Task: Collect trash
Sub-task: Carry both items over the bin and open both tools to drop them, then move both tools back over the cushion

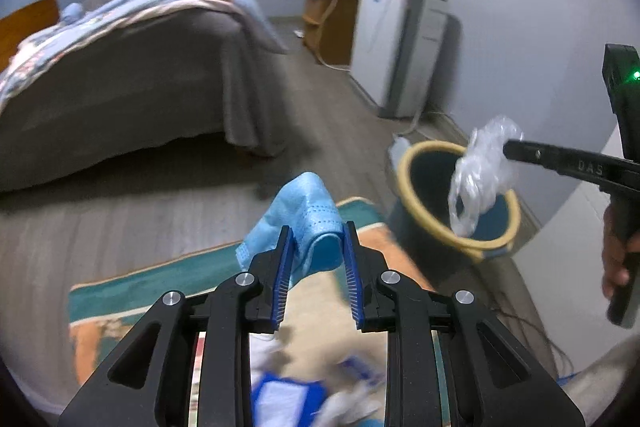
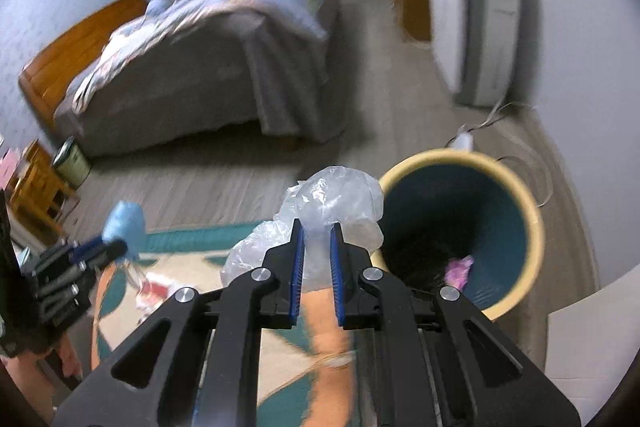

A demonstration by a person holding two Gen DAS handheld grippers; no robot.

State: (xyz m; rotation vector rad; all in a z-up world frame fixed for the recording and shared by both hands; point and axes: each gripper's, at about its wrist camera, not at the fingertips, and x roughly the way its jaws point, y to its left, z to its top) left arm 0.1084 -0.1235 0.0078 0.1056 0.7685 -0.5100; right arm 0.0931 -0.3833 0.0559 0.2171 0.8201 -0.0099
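Left jaws: my left gripper (image 1: 316, 231) pinches a blue mask (image 1: 298, 223); the pads press its folded edge and the rest sticks up ahead of the tips.
Right jaws: my right gripper (image 2: 318, 225) is clamped on a clear bag (image 2: 336, 203), the crumpled plastic bulging above and to both sides of the pads.
Bag's place: in the left view the bag (image 1: 478, 171) hangs from my right tips over the bin's mouth.
Bin: a dark teal bin (image 2: 516, 183) with a cream rim stands on the floor just right of the rug (image 2: 276, 355); something pink (image 2: 460, 269) lies inside.
Rug: orange, teal and cream, below both grippers, with blurred litter (image 1: 288, 393) on it.
Beyond: a bed (image 1: 120, 83) with a blue quilt stands well apart, and a white cabinet (image 1: 394, 47) is against the wall.
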